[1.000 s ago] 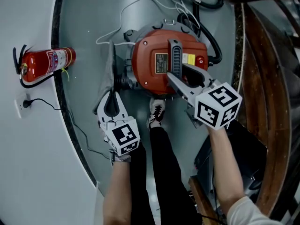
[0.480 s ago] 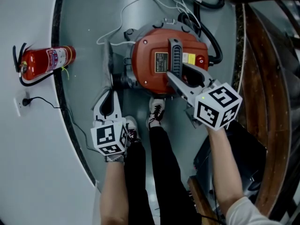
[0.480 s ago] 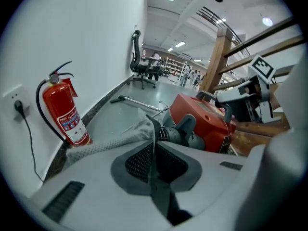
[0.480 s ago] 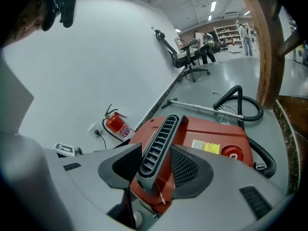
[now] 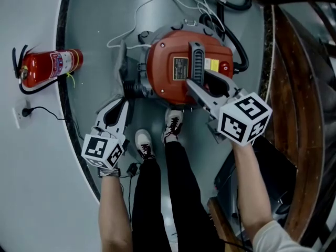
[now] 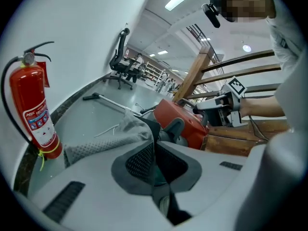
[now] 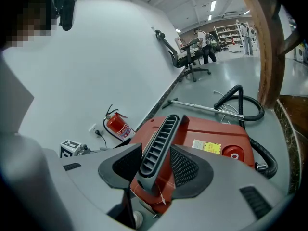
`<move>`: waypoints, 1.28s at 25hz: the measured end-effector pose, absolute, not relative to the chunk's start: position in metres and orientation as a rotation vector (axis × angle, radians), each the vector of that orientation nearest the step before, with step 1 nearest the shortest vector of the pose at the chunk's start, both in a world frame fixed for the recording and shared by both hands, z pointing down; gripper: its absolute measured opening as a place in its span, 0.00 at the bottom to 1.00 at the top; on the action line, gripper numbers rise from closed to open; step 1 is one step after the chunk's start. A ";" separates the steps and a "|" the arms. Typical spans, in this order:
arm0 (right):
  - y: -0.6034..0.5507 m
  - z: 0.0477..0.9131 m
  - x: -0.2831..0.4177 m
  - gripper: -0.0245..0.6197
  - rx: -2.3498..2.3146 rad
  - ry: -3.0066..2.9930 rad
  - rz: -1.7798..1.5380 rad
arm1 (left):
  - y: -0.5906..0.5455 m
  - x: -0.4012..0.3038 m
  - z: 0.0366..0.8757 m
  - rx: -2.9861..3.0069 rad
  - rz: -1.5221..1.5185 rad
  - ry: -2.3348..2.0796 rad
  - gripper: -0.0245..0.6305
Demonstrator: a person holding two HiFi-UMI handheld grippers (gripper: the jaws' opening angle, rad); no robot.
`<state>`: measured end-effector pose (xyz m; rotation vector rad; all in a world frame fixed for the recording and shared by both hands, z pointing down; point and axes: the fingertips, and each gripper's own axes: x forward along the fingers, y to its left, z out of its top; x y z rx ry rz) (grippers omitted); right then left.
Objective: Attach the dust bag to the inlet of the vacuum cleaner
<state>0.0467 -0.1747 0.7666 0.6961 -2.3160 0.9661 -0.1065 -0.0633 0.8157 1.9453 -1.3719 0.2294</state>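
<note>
left gripper [image 5: 122,105] pinched shut on the dust bag [image 5: 124,67]: limp grey mesh cloth, running away from the jaws along the left flank of the vacuum cleaner [image 5: 173,72]. inlet [image 5: 137,90] sits just right of the bag, nearest the left hand. bag's opening probably faces it, hard to tell. right gripper [image 5: 198,85] clamped on the handle [image 5: 196,56].

In the head view we could not see where the dust bag [image 5: 124,70] met the vacuum cleaner [image 5: 168,51], and the right gripper [image 5: 193,86], clamped on the handle [image 5: 196,62], covered that handle's near end. In the left gripper view the left gripper [image 6: 153,141], its jaws pinched on the bag's grey cloth, hid the cloth's lower part. The hose [image 5: 234,1] ran off the head view's top edge, and the label [image 5: 181,69] print was too small to read.
</note>
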 end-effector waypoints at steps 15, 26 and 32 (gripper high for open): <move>-0.175 0.767 0.047 0.32 0.692 -2.302 0.982 | -0.054 -0.078 0.815 1.934 0.260 -1.446 0.04; -0.174 0.769 0.047 0.32 0.699 -2.294 0.983 | -0.087 -0.125 0.745 1.961 0.260 -1.511 0.11; -0.173 0.769 0.046 0.32 0.689 -2.284 0.989 | -0.121 -0.139 0.767 1.905 0.381 -1.378 0.18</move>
